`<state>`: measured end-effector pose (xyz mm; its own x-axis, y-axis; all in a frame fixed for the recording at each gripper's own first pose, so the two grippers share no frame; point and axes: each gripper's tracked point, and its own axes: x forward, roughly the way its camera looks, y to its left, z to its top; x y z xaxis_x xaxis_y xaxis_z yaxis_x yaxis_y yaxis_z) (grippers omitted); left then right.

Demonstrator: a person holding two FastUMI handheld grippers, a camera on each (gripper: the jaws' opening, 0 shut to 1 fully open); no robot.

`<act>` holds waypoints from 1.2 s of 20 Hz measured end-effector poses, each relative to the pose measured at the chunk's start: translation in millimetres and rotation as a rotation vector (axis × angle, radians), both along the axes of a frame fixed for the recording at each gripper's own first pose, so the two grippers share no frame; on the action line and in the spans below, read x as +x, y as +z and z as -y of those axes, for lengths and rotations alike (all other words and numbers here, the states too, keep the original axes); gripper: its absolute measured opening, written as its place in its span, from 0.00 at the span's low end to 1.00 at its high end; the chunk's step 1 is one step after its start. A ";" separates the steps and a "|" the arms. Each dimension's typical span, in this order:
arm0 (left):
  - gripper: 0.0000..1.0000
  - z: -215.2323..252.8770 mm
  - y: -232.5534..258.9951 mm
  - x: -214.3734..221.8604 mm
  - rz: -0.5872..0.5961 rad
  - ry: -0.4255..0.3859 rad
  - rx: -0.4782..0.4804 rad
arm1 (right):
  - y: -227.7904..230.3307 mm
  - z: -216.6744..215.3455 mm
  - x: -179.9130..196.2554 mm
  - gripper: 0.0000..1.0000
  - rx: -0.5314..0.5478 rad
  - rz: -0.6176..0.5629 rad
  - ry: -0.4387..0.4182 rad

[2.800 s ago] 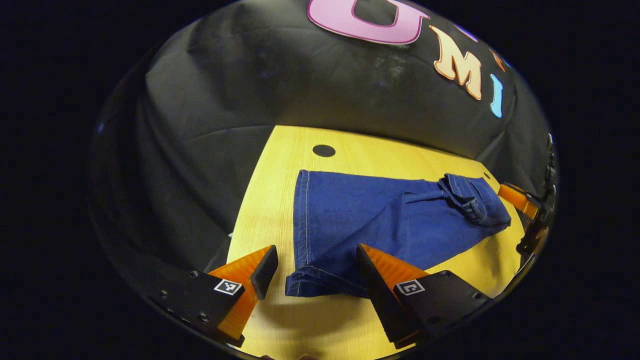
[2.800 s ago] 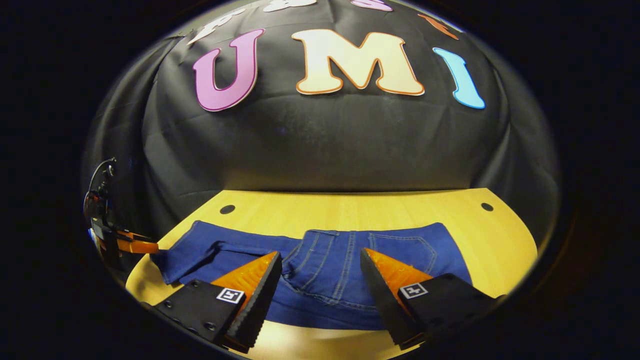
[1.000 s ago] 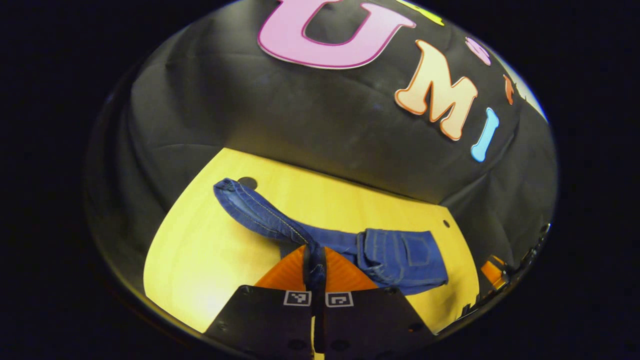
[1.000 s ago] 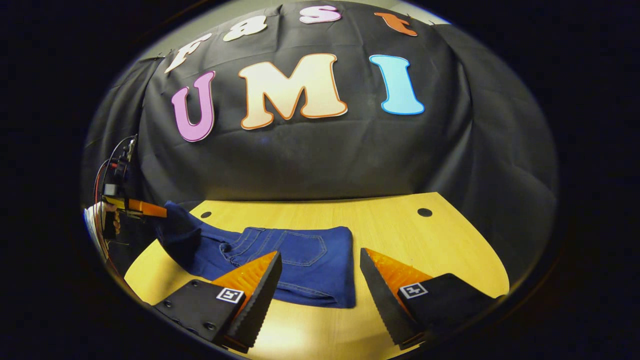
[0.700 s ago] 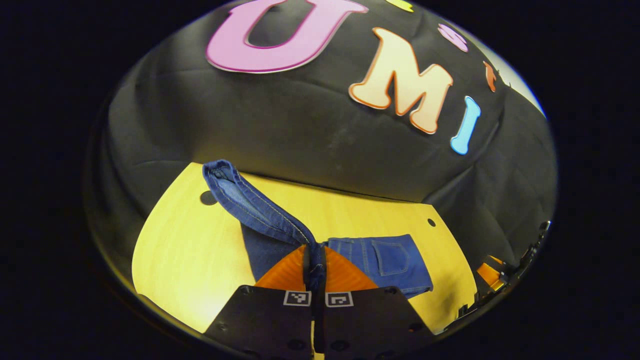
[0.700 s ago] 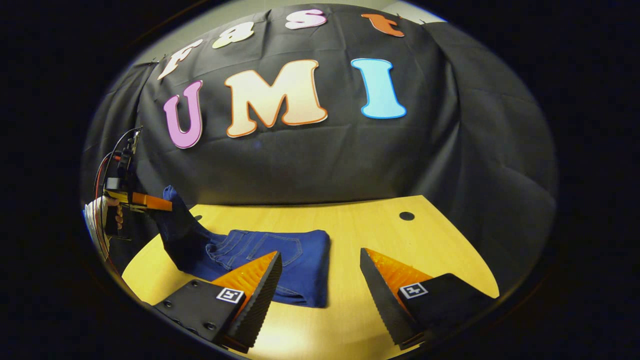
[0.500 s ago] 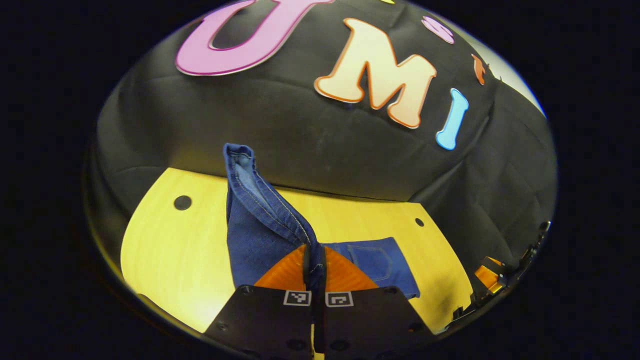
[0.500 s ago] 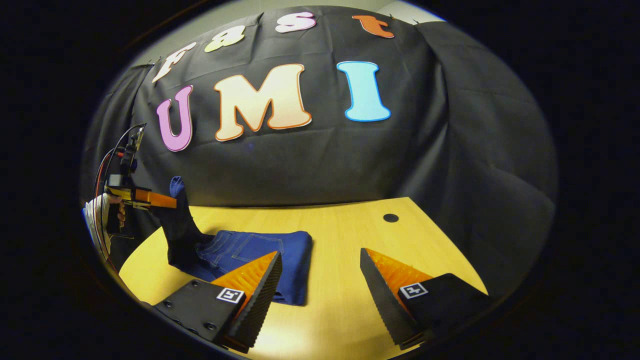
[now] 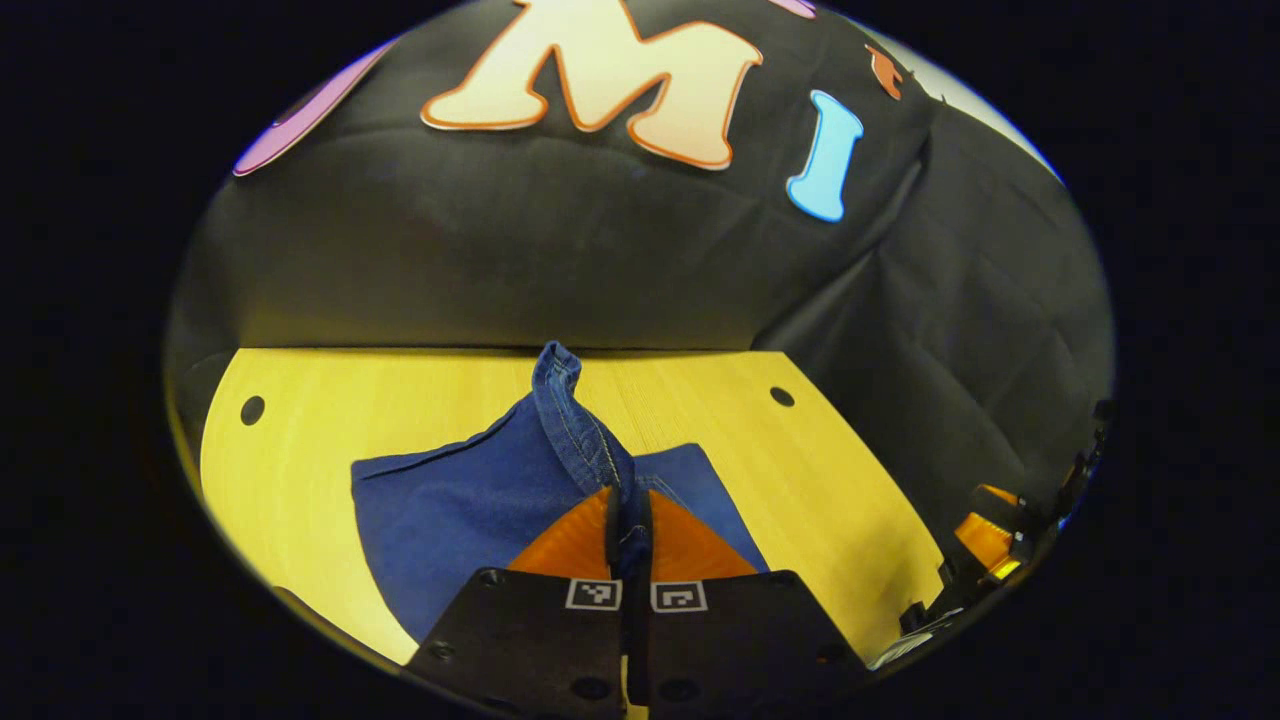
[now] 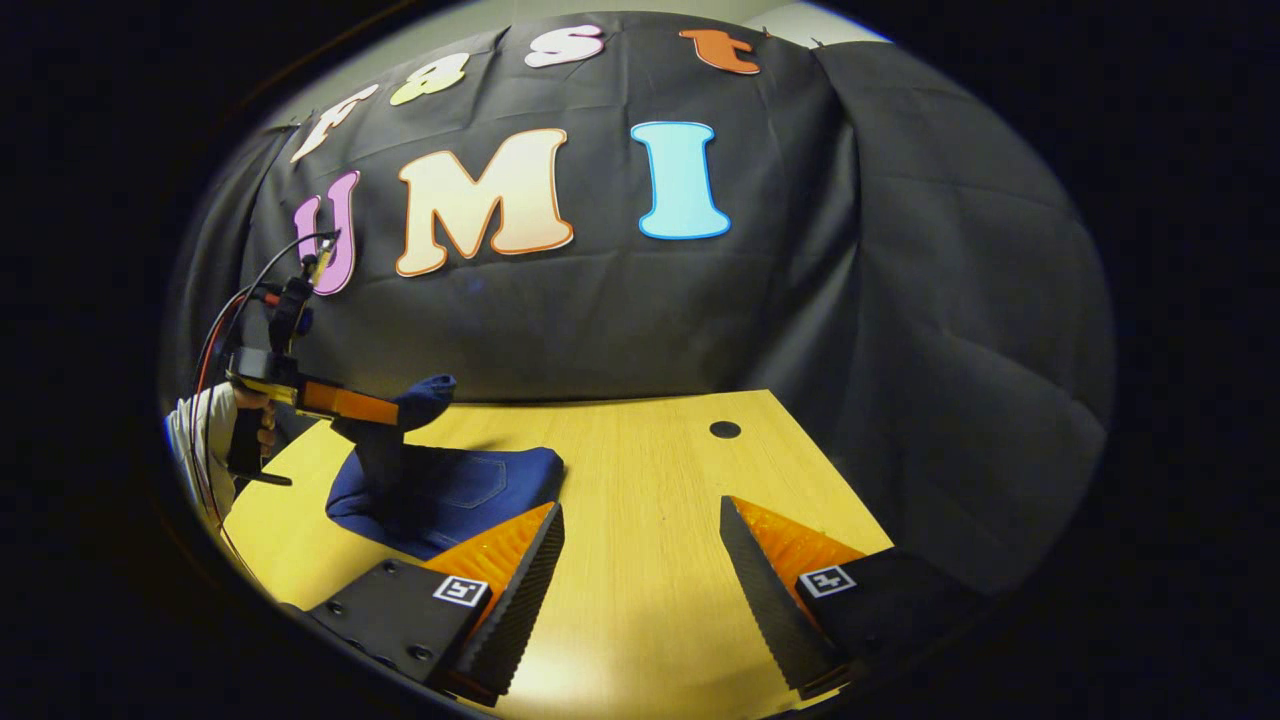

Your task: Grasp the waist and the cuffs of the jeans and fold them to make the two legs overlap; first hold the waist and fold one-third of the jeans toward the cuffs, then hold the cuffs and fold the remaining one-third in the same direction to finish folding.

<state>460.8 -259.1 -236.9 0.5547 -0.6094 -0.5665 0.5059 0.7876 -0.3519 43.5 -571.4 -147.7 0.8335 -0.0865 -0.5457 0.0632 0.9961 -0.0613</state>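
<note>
- While my left claw [image 9: 629, 520] was clamped on the cuffs [image 9: 560, 385], jeans [image 9: 460, 510] lay folded on the bench [image 9: 300, 440].
- Right claw [image 10: 640, 560] hung apart, gripping nothing.

Jeans [image 9: 470, 505]: dark blue denim, lying partly folded on the wooden counter [image 9: 330, 400]. One end is lifted off the counter, pinched between the closed fingers of the left gripper [image 9: 628, 520]; the hemmed cuff edge [image 9: 557, 372] stands up beyond the grip, pale stitching visible. In the right gripper view, the jeans [image 10: 470, 490] form a compact folded stack, a back pocket facing up, with the raised portion draped above its left end.
</note>
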 end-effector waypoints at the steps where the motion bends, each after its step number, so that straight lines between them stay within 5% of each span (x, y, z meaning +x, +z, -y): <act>1: 0.00 9.2 -7.8 -2.9 0.001 -0.004 0.007 | -0.3 3.6 -0.8 0.94 -0.005 -0.003 0.001; 6: 0.02 28.0 -27.4 -23.9 0.059 -0.018 0.049 | 5.3 -1.0 2.0 0.97 0.012 0.025 0.025; 9: 1.00 29.8 11.2 -40.1 0.205 -0.021 0.005 | 13.5 -20.8 9.7 0.98 0.030 0.068 0.057; 15: 0.95 -65.6 94.4 -88.5 0.471 0.137 -0.007 | 81.4 -109.5 14.0 0.98 0.077 0.253 0.153; 24: 0.95 -202.6 147.7 -182.7 0.586 0.261 0.027 | 176.8 -256.4 -35.4 0.95 0.183 0.464 0.243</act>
<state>278.1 -56.5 -89.2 0.9050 -0.4025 -0.1377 0.3989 0.9154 -0.0535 8.1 -315.0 29.2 0.9742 0.2000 -0.1042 -0.1906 0.9772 0.0931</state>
